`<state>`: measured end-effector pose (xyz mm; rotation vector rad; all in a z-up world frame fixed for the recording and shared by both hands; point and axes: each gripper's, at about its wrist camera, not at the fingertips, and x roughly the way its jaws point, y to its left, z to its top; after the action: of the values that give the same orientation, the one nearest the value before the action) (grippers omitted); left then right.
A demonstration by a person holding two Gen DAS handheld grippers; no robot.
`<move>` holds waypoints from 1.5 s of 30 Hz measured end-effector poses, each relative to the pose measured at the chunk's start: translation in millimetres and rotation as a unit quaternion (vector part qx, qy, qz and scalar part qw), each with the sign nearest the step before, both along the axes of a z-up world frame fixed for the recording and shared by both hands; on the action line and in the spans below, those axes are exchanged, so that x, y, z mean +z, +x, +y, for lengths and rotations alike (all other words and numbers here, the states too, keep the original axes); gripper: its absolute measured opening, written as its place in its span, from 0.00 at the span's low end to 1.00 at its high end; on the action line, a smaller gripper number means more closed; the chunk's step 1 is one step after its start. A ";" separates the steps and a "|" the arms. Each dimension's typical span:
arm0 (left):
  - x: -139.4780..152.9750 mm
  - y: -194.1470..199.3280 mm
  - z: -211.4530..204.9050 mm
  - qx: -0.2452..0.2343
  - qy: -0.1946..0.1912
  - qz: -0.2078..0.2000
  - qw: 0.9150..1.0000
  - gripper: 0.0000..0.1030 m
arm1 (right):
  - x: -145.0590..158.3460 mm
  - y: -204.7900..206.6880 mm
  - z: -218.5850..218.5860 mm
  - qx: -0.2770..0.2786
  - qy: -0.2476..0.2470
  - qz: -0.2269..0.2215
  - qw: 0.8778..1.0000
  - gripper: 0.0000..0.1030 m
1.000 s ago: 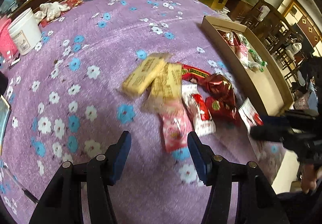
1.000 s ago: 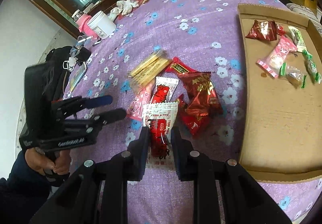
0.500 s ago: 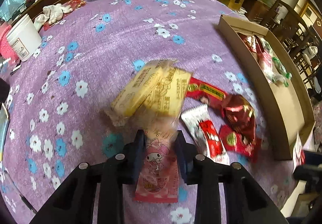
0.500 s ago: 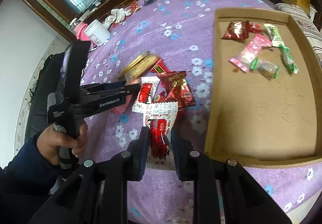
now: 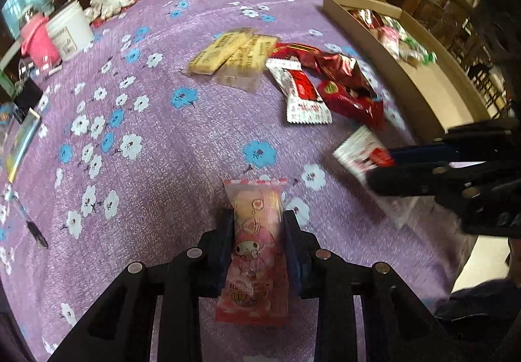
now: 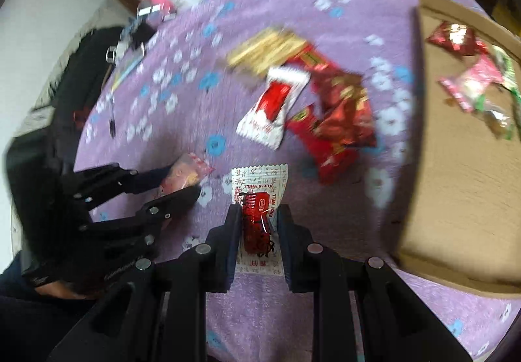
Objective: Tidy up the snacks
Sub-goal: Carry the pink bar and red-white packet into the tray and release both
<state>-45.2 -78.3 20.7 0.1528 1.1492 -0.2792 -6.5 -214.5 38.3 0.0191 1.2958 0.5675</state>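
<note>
My left gripper [image 5: 257, 218] is shut on a pink cartoon-print snack packet [image 5: 254, 264], lifted clear of the pile above the purple flowered cloth. My right gripper [image 6: 257, 215] is shut on a white-and-red candy packet [image 6: 259, 186]. That gripper [image 5: 384, 166] also shows at the right of the left wrist view. On the cloth lie two yellow bars [image 5: 228, 52], a white-and-red packet [image 5: 302, 91] and dark red foil packets [image 5: 345, 82]. To the right of the pile stands a cardboard tray [image 6: 456, 183] holding several snacks.
A white tub [image 5: 70, 30], a pink container [image 5: 37, 43] and white gloves [image 5: 107, 4] sit at the far left of the table. A flat card or phone [image 5: 22, 144] lies near the left edge. The table's edge runs just right of the tray [image 5: 423, 85].
My left gripper went from open over the pile to shut on the pink packet, then drew it back out of the pile. My right gripper kept its packet and tilted a little.
</note>
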 end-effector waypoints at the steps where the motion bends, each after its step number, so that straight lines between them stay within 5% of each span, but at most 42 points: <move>1: 0.1 -3.5 -1.3 -0.002 0.004 -0.006 1.000 0.30 | -3.8 -0.7 4.1 0.007 -0.011 0.001 1.000 0.21; 9: 1.9 -7.2 -2.3 0.009 -0.001 -0.012 1.000 0.25 | -10.6 -9.2 16.3 0.056 -0.055 -0.023 0.997 0.19; 13: 14.5 -4.9 -5.9 0.008 -0.011 -0.025 1.000 0.25 | 3.6 -13.9 10.0 0.056 -0.033 -0.052 0.997 0.18; 22: 55.1 14.8 -34.7 -0.029 -0.029 -0.057 0.998 0.25 | 45.0 -5.3 -65.9 -0.065 0.043 -0.085 0.993 0.18; 32: 82.6 36.7 -121.2 -0.126 -0.026 -0.075 0.989 0.25 | 55.6 -15.0 -175.9 -0.216 0.079 -0.086 0.969 0.18; 45: 65.7 55.9 -208.2 -0.166 -0.021 -0.064 0.984 0.25 | 47.2 -14.2 -221.9 -0.264 0.069 -0.081 0.959 0.18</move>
<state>10.7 -286.4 86.4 0.3227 0.9866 -0.5808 -20.6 -436.3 85.5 0.4157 1.0316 0.1930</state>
